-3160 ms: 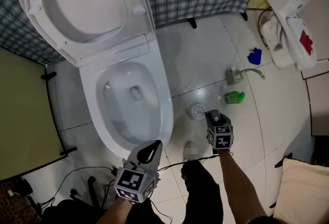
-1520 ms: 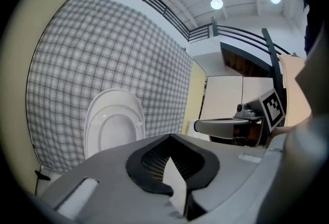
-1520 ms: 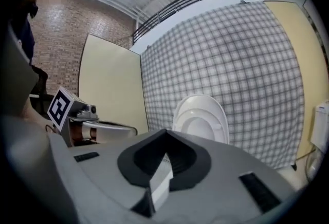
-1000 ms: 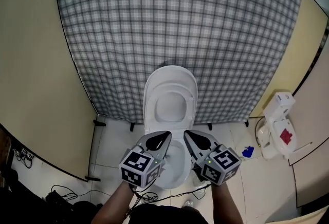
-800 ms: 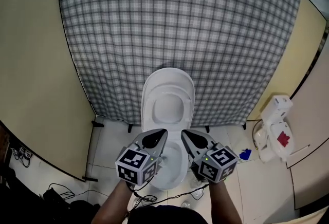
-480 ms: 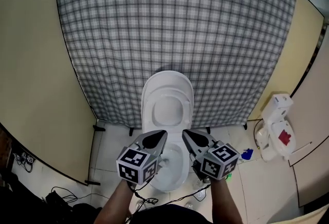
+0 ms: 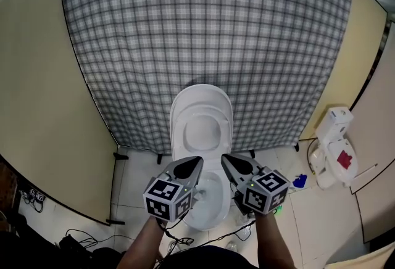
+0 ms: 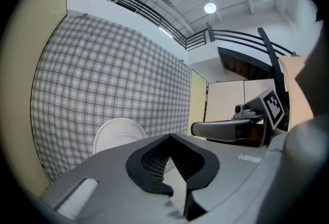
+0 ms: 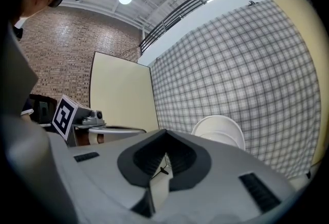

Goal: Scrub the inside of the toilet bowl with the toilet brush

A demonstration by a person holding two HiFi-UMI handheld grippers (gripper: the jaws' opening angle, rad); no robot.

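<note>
Clenching nothing, left hand-held gripper [image 7: 198, 162] and right hand-held gripper [image 7: 224, 158] hover over toilet bowl [image 7: 207, 222].

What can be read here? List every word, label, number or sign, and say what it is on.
No words or numbers can be read in any view.
Left gripper: square black-and-white markers, patterns only, no letters.
Right gripper: the same kind of markers, no letters.
White unit by the right wall: a red label, too small to read.
</note>
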